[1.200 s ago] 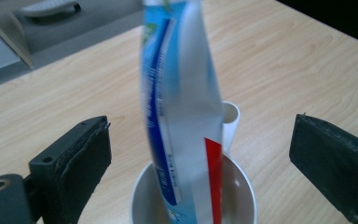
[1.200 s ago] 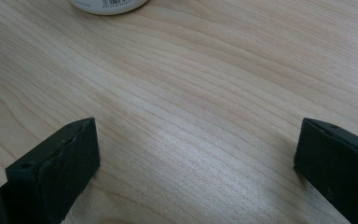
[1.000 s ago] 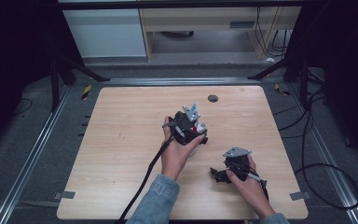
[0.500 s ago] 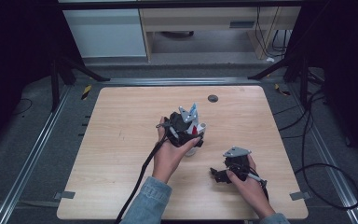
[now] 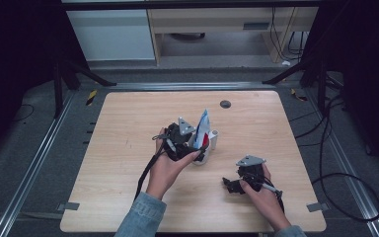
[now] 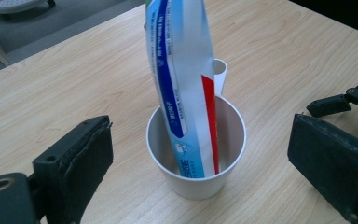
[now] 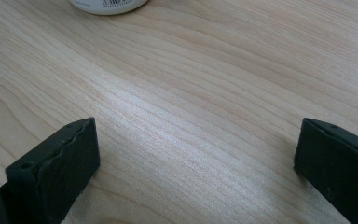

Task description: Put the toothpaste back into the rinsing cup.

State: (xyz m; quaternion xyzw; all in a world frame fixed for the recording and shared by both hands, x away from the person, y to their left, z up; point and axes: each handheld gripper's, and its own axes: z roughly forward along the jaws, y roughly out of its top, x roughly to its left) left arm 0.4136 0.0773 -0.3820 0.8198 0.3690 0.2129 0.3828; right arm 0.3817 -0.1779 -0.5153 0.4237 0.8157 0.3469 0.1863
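The pale wooden worktop (image 5: 128,148) carries little, and what has changed on it in the last second is small but telling: a second ago the left hand-held gripper (image 5: 190,143) sat bunched over the middle of the board with the tube tucked in against it, and now it has slid back toward seven o'clock, leaving the toothpaste tube (image 6: 182,79) standing free and tall. In the left gripper view the tube stands nearly upright in the white cup (image 6: 196,179), its lower end down at the bottom and its body leaning against the far rim at about twelve o'clock, and the two black jaws stand wide apart to either side of the cup, touching neither it nor the tube, so that gripper holds nothing. I judge the placing done and the hand in the middle of letting go; all that seems left is to draw clear without knocking the cup, since a tall tube in a light cup could tip at a nudge. The right hand-held gripper (image 5: 244,178) lies at about five o'clock from the cup, where it lay a second ago, its jaws spread wide over bare wood and empty. A small white cylinder (image 5: 213,137) stands just behind the cup at one o'clock, and a small dark disc (image 5: 225,103) lies near the far edge
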